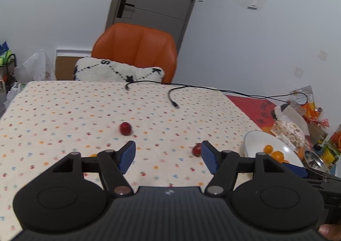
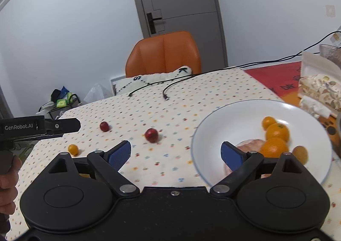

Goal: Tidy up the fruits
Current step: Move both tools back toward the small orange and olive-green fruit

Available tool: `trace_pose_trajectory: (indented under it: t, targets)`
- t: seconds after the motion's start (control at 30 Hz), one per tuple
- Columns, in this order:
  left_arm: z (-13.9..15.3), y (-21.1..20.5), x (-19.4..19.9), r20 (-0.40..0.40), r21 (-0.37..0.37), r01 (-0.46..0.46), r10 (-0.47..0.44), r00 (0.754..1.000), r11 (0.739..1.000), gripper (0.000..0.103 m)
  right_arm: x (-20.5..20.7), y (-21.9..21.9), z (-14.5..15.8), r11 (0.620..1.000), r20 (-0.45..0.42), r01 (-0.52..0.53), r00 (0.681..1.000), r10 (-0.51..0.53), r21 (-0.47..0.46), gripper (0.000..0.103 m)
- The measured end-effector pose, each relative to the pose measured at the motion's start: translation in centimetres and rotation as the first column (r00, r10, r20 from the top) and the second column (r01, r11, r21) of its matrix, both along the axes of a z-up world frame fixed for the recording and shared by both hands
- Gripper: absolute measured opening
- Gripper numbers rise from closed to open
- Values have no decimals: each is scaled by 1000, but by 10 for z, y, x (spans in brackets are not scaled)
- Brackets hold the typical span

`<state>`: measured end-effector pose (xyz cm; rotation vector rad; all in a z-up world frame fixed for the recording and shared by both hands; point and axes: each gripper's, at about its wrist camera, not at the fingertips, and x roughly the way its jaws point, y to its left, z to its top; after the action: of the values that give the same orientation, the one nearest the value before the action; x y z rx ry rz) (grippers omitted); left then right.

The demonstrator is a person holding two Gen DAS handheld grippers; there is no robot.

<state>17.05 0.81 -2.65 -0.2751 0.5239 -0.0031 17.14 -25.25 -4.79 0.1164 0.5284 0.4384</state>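
Observation:
My left gripper (image 1: pixel 168 151) is open above the dotted tablecloth with nothing between its blue pads. One red fruit (image 1: pixel 125 128) lies ahead and left of it; another red fruit (image 1: pixel 197 149) sits just beside its right fingertip. A white plate (image 2: pixel 234 111) at the right holds several small oranges (image 2: pixel 277 132) and a pinkish fruit (image 2: pixel 250 143). My right gripper (image 2: pixel 175 152) is open, its right finger over the plate's left part. Two red fruits (image 2: pixel 151 134) (image 2: pixel 104 126) and a small orange (image 2: pixel 73 149) lie on the cloth in the right wrist view.
Two black cable ends (image 1: pixel 175 105) lie at the table's far side. An orange chair (image 1: pixel 136 51) with a white cushion (image 1: pixel 119 69) stands behind the table. Snack packets (image 2: pixel 317 91) crowd the right edge, over a red mat (image 1: pixel 253 108). A hand (image 2: pixel 8 177) holds the left gripper's handle.

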Motion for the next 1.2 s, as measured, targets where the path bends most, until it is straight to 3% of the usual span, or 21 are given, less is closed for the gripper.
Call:
trace_pose_trajectory:
  t: [0.3,0.87,1.2]
  targets:
    - [-3,19,-11,-5,10,-39,39,999,999,84,-4,17,-8,999,-28,-46,999,47,17,97]
    - [-19,46,-20,-55,6,-65,66,996,998,85,-10,39,-18,994,-53,-111,992,112,23,97]
    - [-32,65,-25,-66,-6,-104,103,992,995,82,-11,67,-23,983,-78,-181,980,181,10,78]
